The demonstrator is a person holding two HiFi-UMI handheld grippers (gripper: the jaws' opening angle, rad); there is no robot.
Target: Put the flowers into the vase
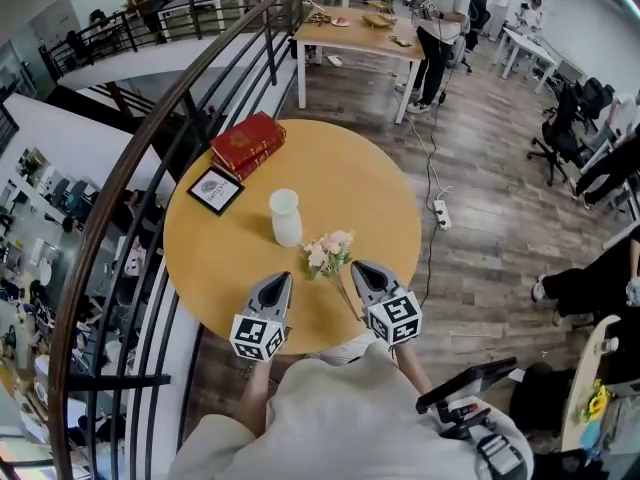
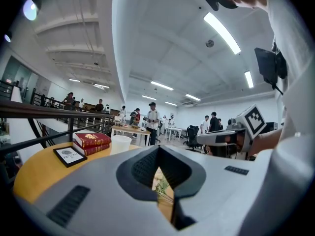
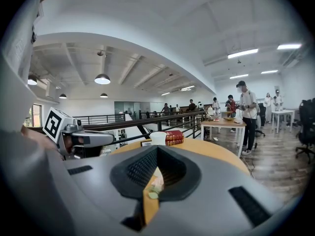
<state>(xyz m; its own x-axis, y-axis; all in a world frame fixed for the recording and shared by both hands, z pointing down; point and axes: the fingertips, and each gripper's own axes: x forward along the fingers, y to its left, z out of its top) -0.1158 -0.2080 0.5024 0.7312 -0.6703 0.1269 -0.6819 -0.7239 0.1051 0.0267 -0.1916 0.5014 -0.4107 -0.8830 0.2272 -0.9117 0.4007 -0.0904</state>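
Note:
A white vase (image 1: 285,216) stands upright near the middle of the round wooden table (image 1: 380,193). A small bunch of pale pink flowers (image 1: 328,253) lies on the table to the right of the vase, its stems running toward the near edge beside my right gripper (image 1: 356,266). That gripper is shut, with nothing seen between its jaws. My left gripper (image 1: 284,277) hovers below the vase over the near edge, its jaws closed to a narrow slit. Through that slit in the left gripper view the flowers (image 2: 161,186) show. The right gripper view shows the flowers (image 3: 155,183) and the vase (image 3: 158,137).
Two stacked red books (image 1: 247,143) and a small framed card (image 1: 215,189) lie at the table's far left. A curved black railing (image 1: 150,148) runs along the left side. A second table (image 1: 360,30) with people around it stands beyond.

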